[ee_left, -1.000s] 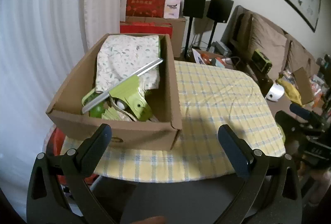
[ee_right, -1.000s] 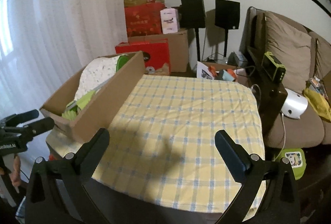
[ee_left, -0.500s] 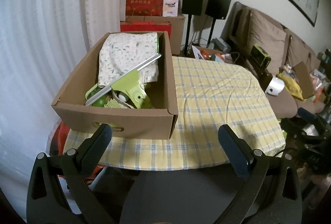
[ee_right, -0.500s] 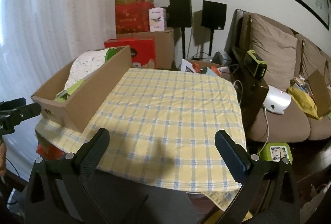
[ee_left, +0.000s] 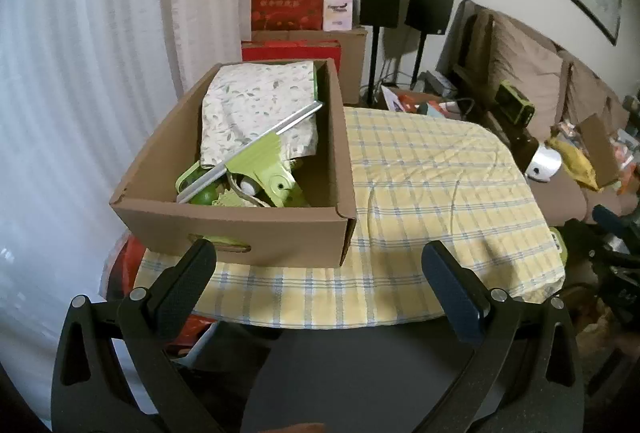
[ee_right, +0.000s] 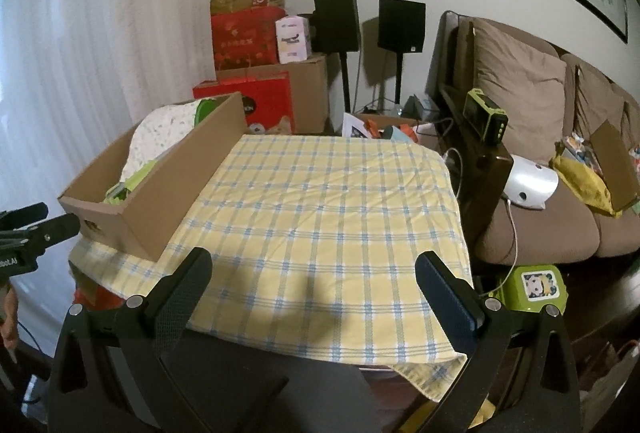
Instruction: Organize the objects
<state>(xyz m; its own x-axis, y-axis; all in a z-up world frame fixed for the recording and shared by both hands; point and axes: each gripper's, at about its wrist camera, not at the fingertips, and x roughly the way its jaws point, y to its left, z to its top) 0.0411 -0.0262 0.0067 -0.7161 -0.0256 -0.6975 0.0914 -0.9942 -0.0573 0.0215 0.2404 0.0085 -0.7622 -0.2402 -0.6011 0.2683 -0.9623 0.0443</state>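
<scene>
Both grippers held back from the table edge, empty. Left gripper (ee_left: 318, 275): fingers spread wide, nothing between them. Right gripper (ee_right: 312, 279): fingers likewise spread, nothing held.

Task's things sit in the cardboard box (ee_left: 240, 229), ahead of the left fingers and nearest the left-hand one; from the right wrist view the box (ee_right: 160, 205) lies ahead and off beyond the left-hand finger. Rest of the checked tablecloth (ee_right: 332, 201) ahead of the right fingers is bare.

Judgement: step in hand looks like a first reach into the box, or the task may already be near its end; cannot tell which. If reaching in, go in from above, over the near wall, not through the handle slot. The green clip-like tool (ee_left: 268, 173) with its silver bar (ee_left: 256, 149) lies topmost and slanted; grip the flat green body across its width, since the bar looks smooth and may slip. Lift straight, as smaller green pieces are tangled under it.

Materials:
- Box: matte corrugated card, thin walls, likely to slide on the cloth if nudged.
- Leaf-print fabric (ee_left: 256, 105): soft, draped against the far wall, would bunch when pinched.
- Tool: hard glossy plastic, bar metallic.
- Tablecloth: woven, yellow and blue, lightly creased, overhangs the edge.
- Finger pads (ee_left: 454, 297): dark, finely textured.
</scene>
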